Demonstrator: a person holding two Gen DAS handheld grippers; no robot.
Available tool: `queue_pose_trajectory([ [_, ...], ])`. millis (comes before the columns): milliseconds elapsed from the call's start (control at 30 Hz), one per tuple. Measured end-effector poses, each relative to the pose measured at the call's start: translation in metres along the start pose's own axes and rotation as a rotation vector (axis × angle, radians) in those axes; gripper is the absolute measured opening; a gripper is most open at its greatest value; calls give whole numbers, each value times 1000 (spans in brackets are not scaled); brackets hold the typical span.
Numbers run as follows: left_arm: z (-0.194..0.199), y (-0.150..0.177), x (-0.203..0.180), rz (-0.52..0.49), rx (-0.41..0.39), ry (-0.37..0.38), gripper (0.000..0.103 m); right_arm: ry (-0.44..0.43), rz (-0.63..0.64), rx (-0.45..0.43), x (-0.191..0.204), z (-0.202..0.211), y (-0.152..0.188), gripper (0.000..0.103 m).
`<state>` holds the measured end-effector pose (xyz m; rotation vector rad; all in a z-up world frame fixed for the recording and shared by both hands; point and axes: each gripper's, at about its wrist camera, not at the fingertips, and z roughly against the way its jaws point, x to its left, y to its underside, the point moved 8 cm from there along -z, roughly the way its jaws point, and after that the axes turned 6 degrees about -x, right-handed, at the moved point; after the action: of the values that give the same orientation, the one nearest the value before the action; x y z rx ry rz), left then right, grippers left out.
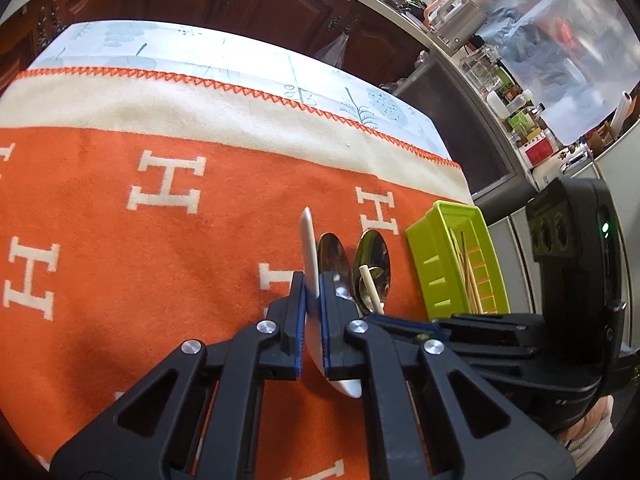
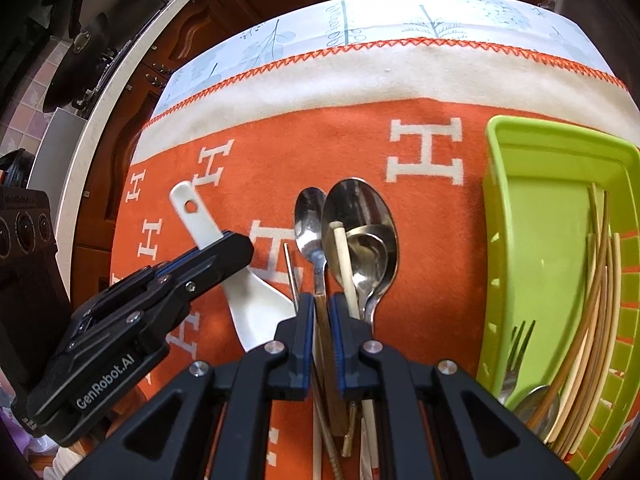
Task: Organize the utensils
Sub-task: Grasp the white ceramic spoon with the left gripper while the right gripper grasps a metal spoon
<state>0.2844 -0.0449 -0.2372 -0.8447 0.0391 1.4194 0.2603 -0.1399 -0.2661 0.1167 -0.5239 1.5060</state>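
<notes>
My left gripper [image 1: 313, 280] is shut on the handle of a white ceramic spoon [image 1: 310, 248]; from the right wrist view that gripper [image 2: 236, 242] holds the white spoon [image 2: 256, 304] just over the orange cloth. My right gripper [image 2: 320, 300] is shut on the wooden-handled small metal spoon [image 2: 310, 216]. Beside it lie a large metal spoon [image 2: 360, 208] with smaller spoons nested in it and a pale chopstick [image 2: 344, 264]. A green basket [image 2: 536, 208] at the right holds chopsticks, a fork [image 2: 520, 344] and a spoon.
The orange blanket with white H letters [image 1: 120, 220] covers the table; its cream border and a floral tablecloth lie beyond. Dark wooden cabinets stand behind. More chopsticks lie under my right gripper. The right gripper's body [image 1: 572, 260] stands next to the basket [image 1: 456, 256].
</notes>
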Motion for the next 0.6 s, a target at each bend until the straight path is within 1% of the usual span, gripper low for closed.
queue_pose_trajectory([
  [233, -11, 5, 2, 21, 5, 24, 4, 18, 38, -28, 4, -1, 3, 8],
  [400, -20, 10, 3, 44, 11, 27, 4, 23, 49, -41, 4, 0, 4, 7],
  [500, -14, 9, 1, 36, -4, 19, 4, 21, 44, -51, 4, 5, 7, 6],
  [600, 2, 8, -2, 46, -21, 47, 4, 5, 42, -69, 4, 15, 10, 6],
])
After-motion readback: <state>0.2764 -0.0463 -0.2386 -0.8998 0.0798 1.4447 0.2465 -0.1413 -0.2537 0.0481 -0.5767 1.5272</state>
